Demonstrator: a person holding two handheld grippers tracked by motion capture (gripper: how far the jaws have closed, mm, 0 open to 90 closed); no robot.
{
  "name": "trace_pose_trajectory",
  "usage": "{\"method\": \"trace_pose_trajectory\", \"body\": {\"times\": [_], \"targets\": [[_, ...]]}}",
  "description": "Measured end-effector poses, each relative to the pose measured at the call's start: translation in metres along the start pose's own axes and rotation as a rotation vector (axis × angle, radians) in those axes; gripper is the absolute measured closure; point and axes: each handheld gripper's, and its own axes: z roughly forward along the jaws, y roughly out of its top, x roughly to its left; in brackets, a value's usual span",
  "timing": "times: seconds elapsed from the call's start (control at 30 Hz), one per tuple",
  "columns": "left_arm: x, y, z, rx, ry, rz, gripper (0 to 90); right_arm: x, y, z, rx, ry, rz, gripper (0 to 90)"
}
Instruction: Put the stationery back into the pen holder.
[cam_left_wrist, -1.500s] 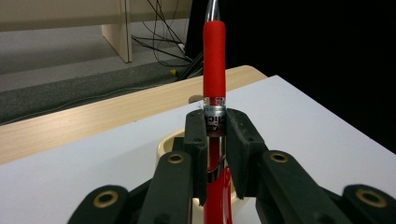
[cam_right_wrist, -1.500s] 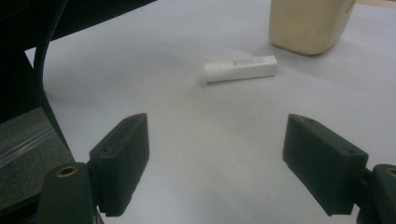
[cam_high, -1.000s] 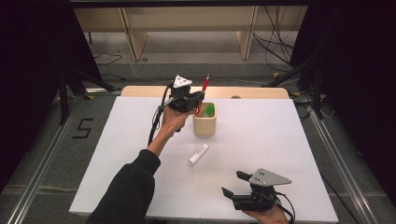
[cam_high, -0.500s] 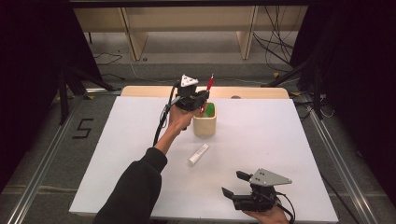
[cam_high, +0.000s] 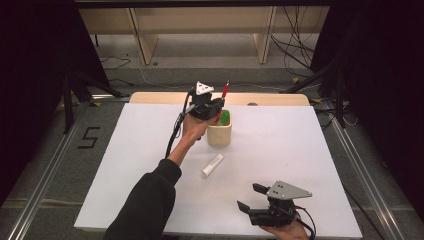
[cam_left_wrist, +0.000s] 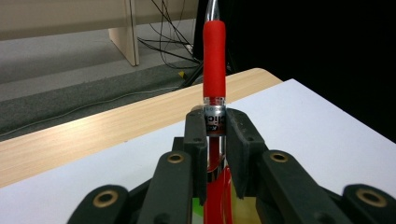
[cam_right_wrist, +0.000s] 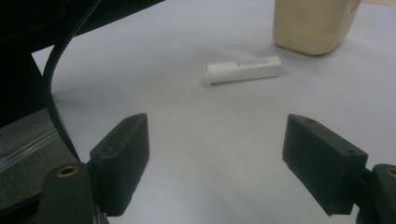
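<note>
A red pen (cam_high: 224, 92) (cam_left_wrist: 214, 70) stands upright, pinched by my left gripper (cam_high: 215, 106) (cam_left_wrist: 215, 140), just above a cream cup (cam_high: 219, 131) (cam_right_wrist: 312, 23) with something green inside. The pen's lower end dips toward the cup's mouth. A white tube (cam_high: 212, 165) (cam_right_wrist: 245, 70) lies flat on the white table (cam_high: 125, 160) in front of the cup. My right gripper (cam_high: 252, 196) (cam_right_wrist: 224, 168) rests low near the table's front edge, jaws wide apart and empty, pointed toward the tube.
A pale wooden strip (cam_high: 150, 97) runs along the table's far edge. Beyond it stand wooden furniture legs (cam_high: 262, 37) and loose cables (cam_high: 295, 45) on the grey floor. Metal rails (cam_high: 45, 175) flank the table.
My left gripper has carried the red pen to the right and over the cup. The right gripper has stayed where it was.
</note>
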Motion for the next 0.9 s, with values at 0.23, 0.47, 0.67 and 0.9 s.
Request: {"method": "trace_pose_trajectory", "body": {"times": [0.23,0.47,0.67,0.9], "targets": [[0.001,-0.004,0.003,0.0,0.002,0.01,78.7,0.0,0.0,0.0,0.002,-0.001,-0.002,23.8],[0.002,-0.008,0.005,0.003,0.012,0.008,78.6,0.0,0.0,0.0,-0.002,-0.001,-0.003,23.9],[0.002,-0.011,0.006,0.009,0.013,0.014,78.6,0.0,0.0,0.0,0.002,-0.001,0.002,24.0],[0.003,-0.013,0.007,0.02,0.014,0.01,78.6,0.0,0.0,0.0,0.0,-0.003,-0.004,24.2]]}}
